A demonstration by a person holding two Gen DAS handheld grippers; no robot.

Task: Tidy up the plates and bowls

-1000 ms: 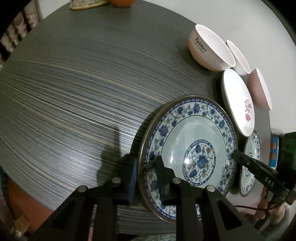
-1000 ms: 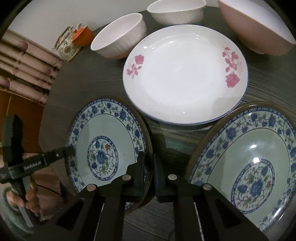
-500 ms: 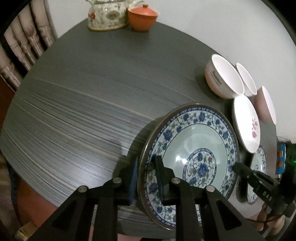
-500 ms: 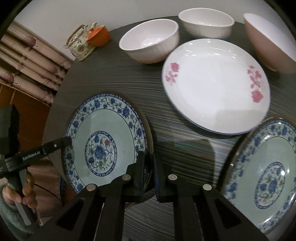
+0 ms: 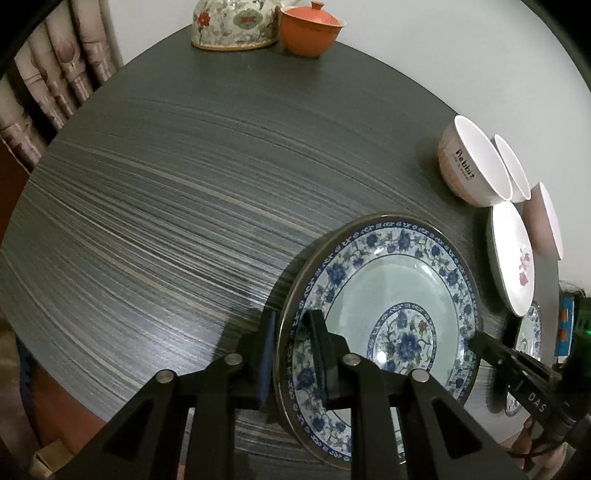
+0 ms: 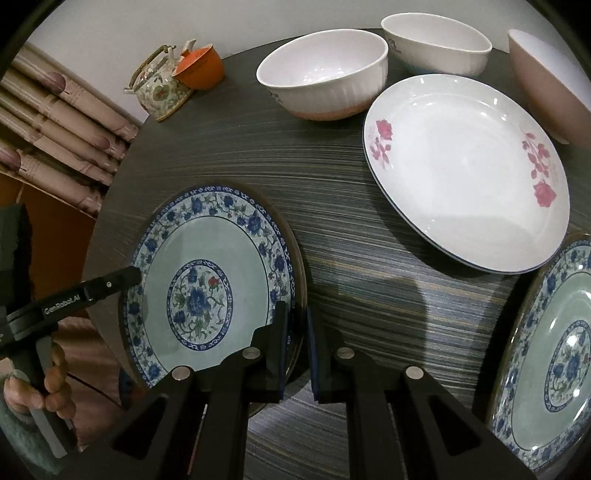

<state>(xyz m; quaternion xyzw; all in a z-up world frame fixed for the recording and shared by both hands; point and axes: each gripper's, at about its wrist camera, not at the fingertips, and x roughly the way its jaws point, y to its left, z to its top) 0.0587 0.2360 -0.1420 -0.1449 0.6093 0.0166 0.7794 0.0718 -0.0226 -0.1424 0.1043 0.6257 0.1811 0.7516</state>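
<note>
A blue-patterned plate [image 5: 388, 317] [image 6: 207, 288] is held by both grippers and looks slightly raised over the dark round table [image 5: 166, 203]. My left gripper [image 5: 291, 325] is shut on its left rim, and shows as a black finger [image 6: 135, 275] in the right wrist view. My right gripper [image 6: 296, 314] is shut on the opposite rim and also shows at the plate's right edge [image 5: 476, 338]. A second blue plate [image 6: 554, 369] [image 5: 530, 325] lies to the right. Behind it lies a white plate with pink flowers [image 6: 461, 173] [image 5: 511, 254].
Two white bowls [image 6: 321, 70] [image 6: 436, 40] and a pink bowl [image 6: 546, 81] stand behind the flowered plate. A teapot [image 5: 232, 22] and an orange lidded cup [image 5: 310, 33] sit at the table's far edge. Curtain folds [image 5: 55, 74] hang at the left. A hand [image 6: 48, 380] holds the left gripper.
Both grippers have carried the blue plate to the left, away from the second blue plate and the flowered plate. The teapot and cup have come further into view. Both grips are unchanged.
</note>
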